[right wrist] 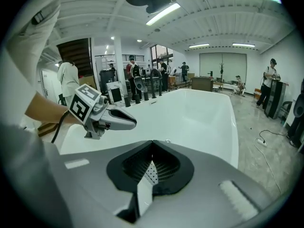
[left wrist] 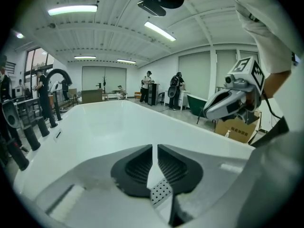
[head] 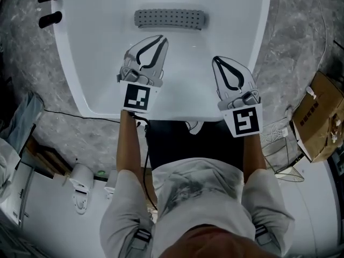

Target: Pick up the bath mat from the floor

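Note:
The bath mat (head: pixel 170 19) is a grey, perforated strip lying flat on the bottom of a white bathtub (head: pixel 72 69), near its far end. Both grippers hang over the tub, short of the mat and apart from it. My left gripper (head: pixel 160 38) is shut with nothing in it; a patch of the dotted mat (left wrist: pixel 160 192) shows behind its jaws. My right gripper (head: pixel 215 59) is also shut and empty, and the mat (right wrist: pixel 151 173) peeks through between its jaws. Each gripper shows in the other's view: the right gripper (left wrist: pixel 207 113) and the left gripper (right wrist: pixel 133 123).
Two black tap handles (head: pixel 49 7) stand on the tub's left rim. A cardboard box (head: pixel 321 117) and a wire rack sit at the right on the marble floor. A black cable (head: pixel 80 115) runs along the near rim. Several people stand far behind.

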`<state>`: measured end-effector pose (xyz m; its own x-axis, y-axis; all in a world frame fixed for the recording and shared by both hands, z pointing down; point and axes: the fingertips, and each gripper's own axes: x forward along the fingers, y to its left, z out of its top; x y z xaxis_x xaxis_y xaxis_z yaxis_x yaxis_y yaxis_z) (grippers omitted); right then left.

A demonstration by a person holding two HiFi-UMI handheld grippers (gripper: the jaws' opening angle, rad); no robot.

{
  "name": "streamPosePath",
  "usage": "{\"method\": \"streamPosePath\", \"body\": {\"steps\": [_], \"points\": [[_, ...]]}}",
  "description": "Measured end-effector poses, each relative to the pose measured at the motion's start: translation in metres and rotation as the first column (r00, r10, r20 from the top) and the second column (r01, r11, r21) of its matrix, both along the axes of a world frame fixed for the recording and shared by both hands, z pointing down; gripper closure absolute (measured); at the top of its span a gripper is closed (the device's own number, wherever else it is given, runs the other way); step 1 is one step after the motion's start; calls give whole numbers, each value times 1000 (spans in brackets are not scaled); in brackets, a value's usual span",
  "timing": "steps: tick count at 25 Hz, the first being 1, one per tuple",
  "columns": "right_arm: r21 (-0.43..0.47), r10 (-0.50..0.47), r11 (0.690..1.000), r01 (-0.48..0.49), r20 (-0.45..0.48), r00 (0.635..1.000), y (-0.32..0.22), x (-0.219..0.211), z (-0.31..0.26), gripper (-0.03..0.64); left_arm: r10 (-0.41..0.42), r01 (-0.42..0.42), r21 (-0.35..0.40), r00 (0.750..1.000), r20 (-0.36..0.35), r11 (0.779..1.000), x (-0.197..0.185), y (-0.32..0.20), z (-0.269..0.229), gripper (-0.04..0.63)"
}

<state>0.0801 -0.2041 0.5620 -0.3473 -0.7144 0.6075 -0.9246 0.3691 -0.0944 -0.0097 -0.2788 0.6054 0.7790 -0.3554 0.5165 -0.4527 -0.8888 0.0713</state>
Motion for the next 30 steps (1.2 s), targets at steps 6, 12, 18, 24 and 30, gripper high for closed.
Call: {"method": "streamPosePath", "body": {"steps": [6,12,18,24,30], "points": [[-72,-6,997,6,6,1000,-9,2,61,614,21,-19,-60,999,40,998,6,-11,73,556],[-108,-1,994,3,19,1000,-13,4,88,614,65,-58,-83,995,79,995,12,-15,113,532],[-113,-7,994,10,22,1000,-14,4,95,614,153,-143,-91,982,112,985,20,-10,144,511],[-138,-1,990,7,46,999,-13,5,115,614,189,-168,-144,971,148,975,24,-3,190,497],[-166,-7,986,16,53,999,-13,2,138,614,237,-206,-175,955,176,963,26,0,233,482]]}}
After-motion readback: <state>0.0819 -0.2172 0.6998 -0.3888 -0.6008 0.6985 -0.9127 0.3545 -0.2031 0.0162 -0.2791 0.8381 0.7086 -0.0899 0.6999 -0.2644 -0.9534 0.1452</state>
